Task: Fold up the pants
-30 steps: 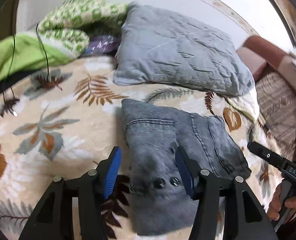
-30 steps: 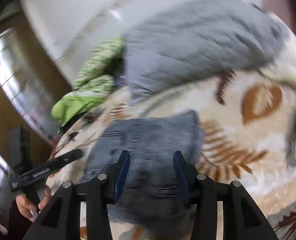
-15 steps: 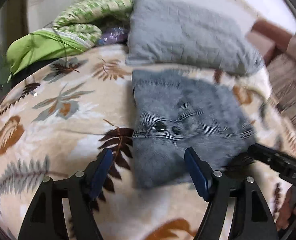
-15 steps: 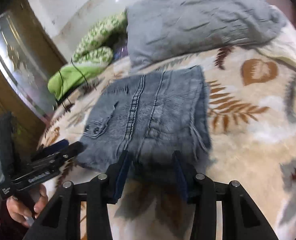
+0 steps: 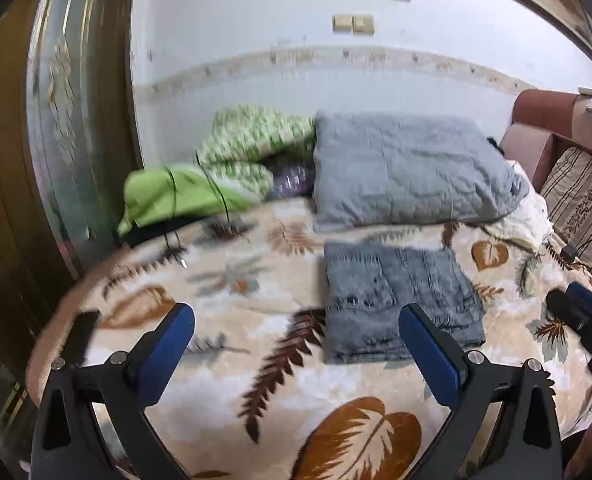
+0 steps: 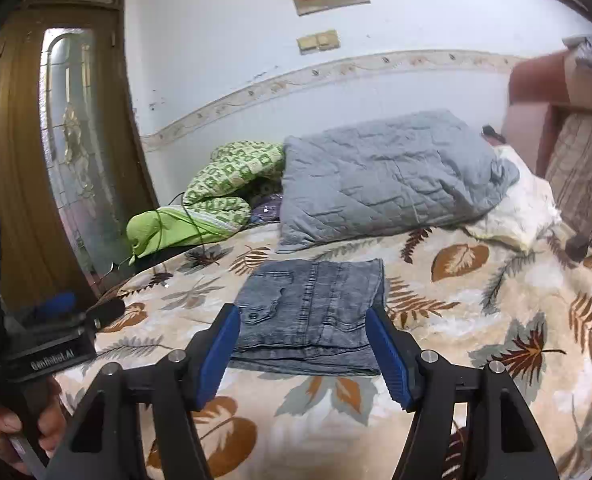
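A bed under a cream leaf-print blanket (image 6: 476,320) fills the room; the grey denim pants (image 6: 312,312) lie folded into a compact rectangle near its middle, just before a grey quilted pillow (image 6: 388,184); the left claw (image 5: 296,352) and right claw (image 6: 302,352) both gape wide, holding nothing (no containers show); a careless brush could spring the layers apart.

Soft, even indoor light; left wrist view motion-blurred, right sharp, both fisheye-bent at edges.
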Demonstrator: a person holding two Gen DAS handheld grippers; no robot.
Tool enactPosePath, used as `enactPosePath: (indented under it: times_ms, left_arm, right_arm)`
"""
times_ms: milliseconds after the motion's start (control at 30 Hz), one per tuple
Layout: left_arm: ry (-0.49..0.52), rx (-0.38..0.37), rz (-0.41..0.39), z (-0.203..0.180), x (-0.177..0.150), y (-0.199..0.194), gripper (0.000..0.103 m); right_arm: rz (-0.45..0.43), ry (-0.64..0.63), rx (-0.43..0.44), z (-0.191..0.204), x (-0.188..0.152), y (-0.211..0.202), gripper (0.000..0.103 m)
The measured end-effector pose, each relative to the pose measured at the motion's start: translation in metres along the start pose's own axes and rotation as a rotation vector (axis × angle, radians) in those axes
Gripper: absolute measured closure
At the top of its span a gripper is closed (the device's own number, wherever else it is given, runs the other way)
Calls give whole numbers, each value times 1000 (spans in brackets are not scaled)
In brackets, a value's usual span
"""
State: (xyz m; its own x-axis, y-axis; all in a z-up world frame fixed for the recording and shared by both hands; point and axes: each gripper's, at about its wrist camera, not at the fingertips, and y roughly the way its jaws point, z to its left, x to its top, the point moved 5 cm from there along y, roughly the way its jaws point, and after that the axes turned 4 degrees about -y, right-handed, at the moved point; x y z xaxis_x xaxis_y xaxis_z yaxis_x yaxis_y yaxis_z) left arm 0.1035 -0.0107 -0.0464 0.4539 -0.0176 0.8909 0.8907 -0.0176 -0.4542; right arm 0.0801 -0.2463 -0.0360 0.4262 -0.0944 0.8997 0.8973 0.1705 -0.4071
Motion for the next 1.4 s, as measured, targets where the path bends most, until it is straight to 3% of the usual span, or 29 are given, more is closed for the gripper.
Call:
enactPosePath:
  times_ms: [167,267,600,1400]
  left_arm:
    - [8,43,-33,5,19,-26,0]
    - [-18,30,-26,8,25,-36,0]
    - [-25,63,-34,13,35,-51,0]
    - [-6,114,-47,23,42,-65,0]
  right_arm:
    - [14,-61,-11,29,8,-24,34]
    - [6,-81,-24,38,15,-38,30]
    - [-38,-85,-39,43,32,-66,26]
    - [15,-75,-35,44,25,-59,26]
